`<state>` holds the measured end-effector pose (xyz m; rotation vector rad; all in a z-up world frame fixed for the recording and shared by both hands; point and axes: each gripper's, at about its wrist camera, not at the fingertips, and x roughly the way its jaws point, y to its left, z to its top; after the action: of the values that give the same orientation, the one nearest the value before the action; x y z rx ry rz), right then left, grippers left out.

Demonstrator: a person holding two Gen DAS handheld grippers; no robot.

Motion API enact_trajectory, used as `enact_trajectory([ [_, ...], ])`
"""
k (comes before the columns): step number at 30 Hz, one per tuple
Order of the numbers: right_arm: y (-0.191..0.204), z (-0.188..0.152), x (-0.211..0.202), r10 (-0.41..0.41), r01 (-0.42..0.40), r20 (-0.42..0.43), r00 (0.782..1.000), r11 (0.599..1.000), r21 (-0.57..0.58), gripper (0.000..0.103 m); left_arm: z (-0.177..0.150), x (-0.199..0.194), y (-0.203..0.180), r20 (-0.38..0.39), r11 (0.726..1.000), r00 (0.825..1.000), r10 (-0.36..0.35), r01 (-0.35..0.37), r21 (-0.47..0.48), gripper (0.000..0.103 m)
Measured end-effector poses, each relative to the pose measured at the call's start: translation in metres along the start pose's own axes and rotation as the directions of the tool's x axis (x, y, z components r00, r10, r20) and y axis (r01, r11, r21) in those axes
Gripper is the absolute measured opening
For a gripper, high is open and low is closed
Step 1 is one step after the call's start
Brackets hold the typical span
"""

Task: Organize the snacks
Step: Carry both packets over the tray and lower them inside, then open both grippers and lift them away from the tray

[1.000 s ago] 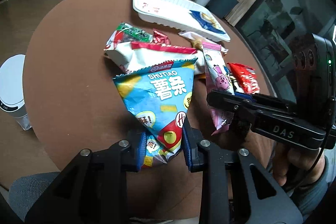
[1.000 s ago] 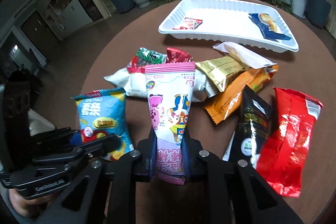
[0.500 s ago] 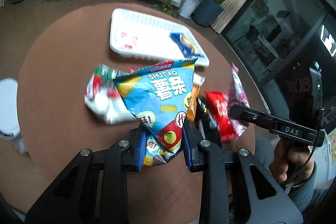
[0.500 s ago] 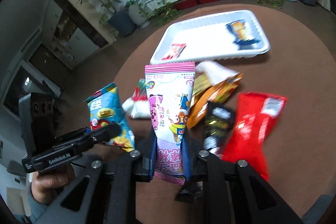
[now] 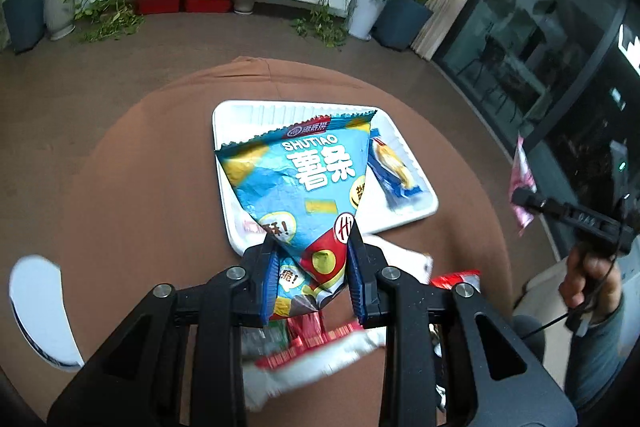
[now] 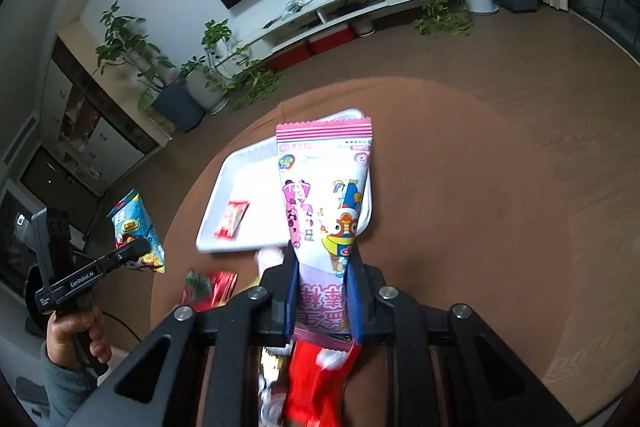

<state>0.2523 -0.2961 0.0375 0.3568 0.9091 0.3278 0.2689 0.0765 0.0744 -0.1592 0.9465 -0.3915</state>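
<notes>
Left claw (image 5: 312, 277) pinches the blue chip bag (image 5: 304, 183) by its lower corner, and your right claw (image 6: 322, 297) is clamped on the bottom end of the pink bag (image 6: 326, 203). Both bags hang clear of the table (image 5: 152, 187), each standing up and away from its claw with its long axis running straight ahead along the fingers.

What matters for the drop is the tray (image 5: 416, 219). In your left view it lies directly ahead and below, with the chip bag's wide top already covering its middle; a blue-and-yellow packet (image 5: 394, 171) lies along the tray's right side. In your right view the tray (image 6: 216, 223) sits ahead and a little to the left of the pink bag, which overlaps only its right edge, while a small red packet (image 6: 232, 219) lies in the left half.

By my judgement, your left hand is better lined up, so it should set down first; your right needs to shift leftward. Loose snacks (image 5: 320, 351) remain on the table beneath both claws.
</notes>
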Motion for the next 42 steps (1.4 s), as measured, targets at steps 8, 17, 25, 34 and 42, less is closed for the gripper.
enact_trajectory([
  [8,0.060,0.047,0.077,0.023,-0.041,-0.116,0.993,0.988,-0.148,0.022,0.052,0.064,0.009,-0.099,1.000,0.995,-0.010,0.009,-0.004,0.026],
  [17,0.061,0.059,0.159,-0.051,0.018,-0.217,0.975,0.989,-0.150,0.022,0.067,0.131,0.013,-0.165,0.999,0.986,-0.029,0.026,-0.021,0.027],
  [25,0.051,0.059,0.197,-0.090,0.051,-0.268,0.959,0.988,-0.148,0.022,0.066,0.165,0.011,-0.214,1.000,0.977,-0.017,0.013,-0.020,0.027],
  [34,0.054,0.053,0.222,-0.121,0.067,-0.307,0.944,0.981,-0.180,0.023,0.071,0.195,-0.002,-0.231,1.000,0.973,0.023,-0.027,-0.012,0.029],
  [42,0.056,0.049,0.228,-0.145,0.085,-0.307,0.940,0.976,-0.201,0.024,0.062,0.200,0.004,-0.225,0.999,0.973,0.040,-0.046,-0.020,0.046],
])
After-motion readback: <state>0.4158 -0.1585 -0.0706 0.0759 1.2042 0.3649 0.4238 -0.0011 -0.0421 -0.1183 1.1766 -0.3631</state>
